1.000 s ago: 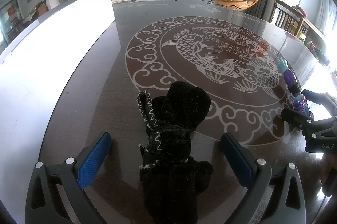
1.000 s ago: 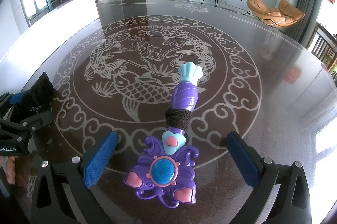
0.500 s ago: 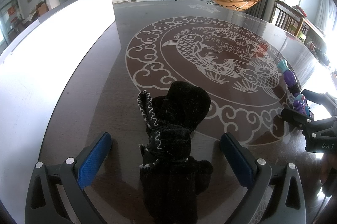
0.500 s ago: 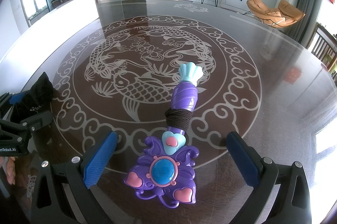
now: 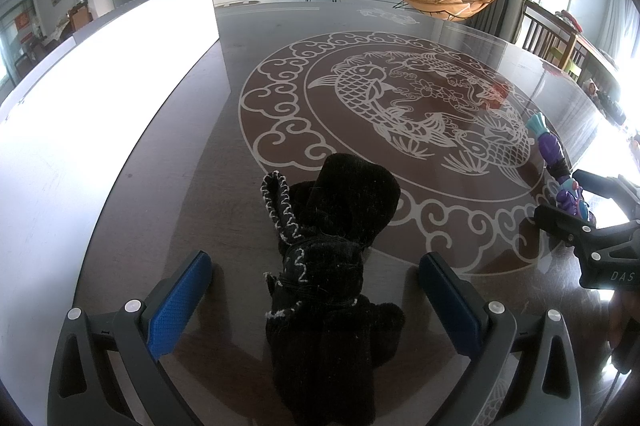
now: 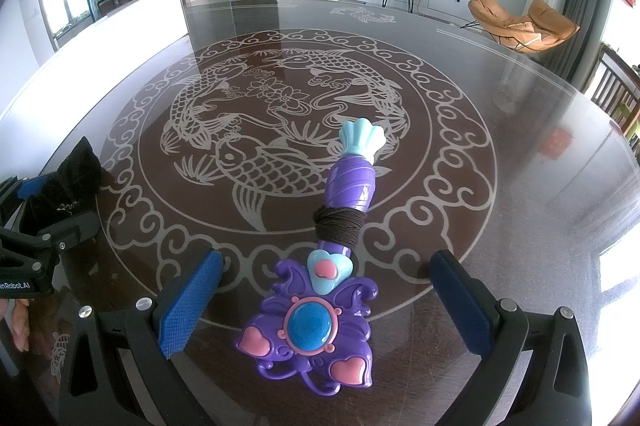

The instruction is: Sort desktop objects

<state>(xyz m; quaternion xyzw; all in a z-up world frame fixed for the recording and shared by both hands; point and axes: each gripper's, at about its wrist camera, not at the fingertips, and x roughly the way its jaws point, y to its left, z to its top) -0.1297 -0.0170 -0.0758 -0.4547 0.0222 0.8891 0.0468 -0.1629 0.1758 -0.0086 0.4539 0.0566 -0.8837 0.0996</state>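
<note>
1. Far left, at your 9 o'clock, a white board [image 5: 100, 97] stands along the table [image 5: 224, 161] edge. Nothing to grab there.
2. Your left gripper [image 5: 316, 290] is spread wide and holding nothing, its blue pads [image 5: 180, 302] flanking the black glove [image 5: 328, 266], which lies on the table pointing to 12 o'clock between them.
3. The glove looks soft, fuzzy and light; I'd say it will squash and sag. Pinch it across the stitched middle, where the fabric is bunched thickest.
4. Over to your right gripper [image 6: 324, 310]: also wide open and empty, with the wand [image 6: 320, 298] lying between the jaws, flower head nearest you, handle running to 1 o'clock.
5. The wand reads as hard, glossy plastic, so light, stiff and likely slippery on this shiny top. The yarn [image 6: 340, 222] wound round the neck offers the best grip; the broad head may twist in the pads.
</note>
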